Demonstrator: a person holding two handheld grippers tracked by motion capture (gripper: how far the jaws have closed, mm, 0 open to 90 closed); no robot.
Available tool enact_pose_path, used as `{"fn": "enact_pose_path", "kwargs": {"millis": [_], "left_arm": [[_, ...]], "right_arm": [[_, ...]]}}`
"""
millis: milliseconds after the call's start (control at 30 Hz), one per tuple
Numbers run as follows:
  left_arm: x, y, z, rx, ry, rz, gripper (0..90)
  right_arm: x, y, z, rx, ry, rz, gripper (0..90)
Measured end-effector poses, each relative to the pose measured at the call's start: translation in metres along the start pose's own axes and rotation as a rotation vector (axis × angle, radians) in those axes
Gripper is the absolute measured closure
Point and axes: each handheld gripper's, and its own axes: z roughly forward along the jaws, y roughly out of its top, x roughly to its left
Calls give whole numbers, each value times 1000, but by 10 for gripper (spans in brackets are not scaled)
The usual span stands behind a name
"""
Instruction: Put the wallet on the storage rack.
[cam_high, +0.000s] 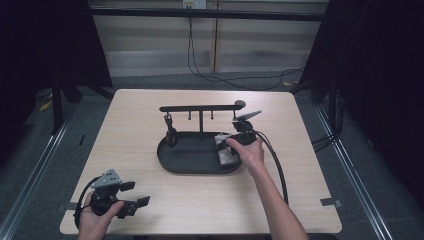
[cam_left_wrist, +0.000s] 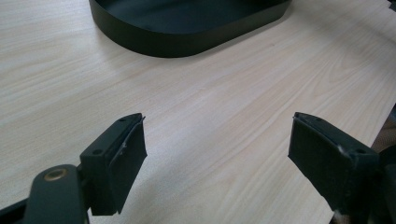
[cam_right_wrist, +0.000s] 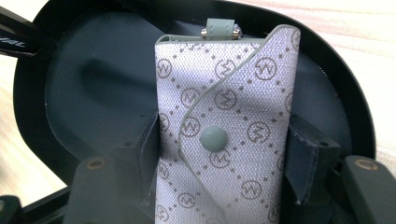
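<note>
At the right end of the black oval tray with a low rim (cam_high: 172, 160), which stands near the middle of the pale wooden table (cam_high: 140, 125), the right gripper (cam_high: 235, 150) holds one grey fabric key pouch with a printed monogram pattern (cam_right_wrist: 224, 121) between its two jaws. In the right gripper view the jaws press on both long sides of the pouch, and the pouch lies over the dark floor of the tray (cam_right_wrist: 93, 79), with its small loop and metal rivet pointing to the far rim. One round grey snap button (cam_right_wrist: 213, 139) closes the curved flap. Behind the tray floor rises one thin black post with a horizontal black bar (cam_high: 200, 108) on top; I count three short hooks hanging under the bar, and one dark small item (cam_high: 170, 131) hangs on the hook to the left of the post. Well apart from the tray, near the front left corner of the table, the left gripper (cam_high: 135, 194) rests in the person's left hand (cam_high: 95, 217), its jaws wide open with nothing between them. In the left gripper view only bare wood lies between these jaws, and the rounded rim of the tray (cam_left_wrist: 187, 39) is farther ahead. Around the tray the table has free wood on all sides, more to the left than to the right. Beyond the far edge of the table there is a grey floor with black cables (cam_high: 235, 80) and a light wall panel, and dark curtains stand at both sides.
</note>
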Motion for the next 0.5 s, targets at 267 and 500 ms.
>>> {"fn": "enact_pose_path", "kwargs": {"millis": [267, 500], "left_arm": [[0, 0, 1, 3, -4, 1, 186], [0, 0, 0, 0, -3, -1, 186]], "right_arm": [[-3, -3, 7, 9, -16, 5, 330], [-3, -3, 10, 31, -37, -1, 303]]}}
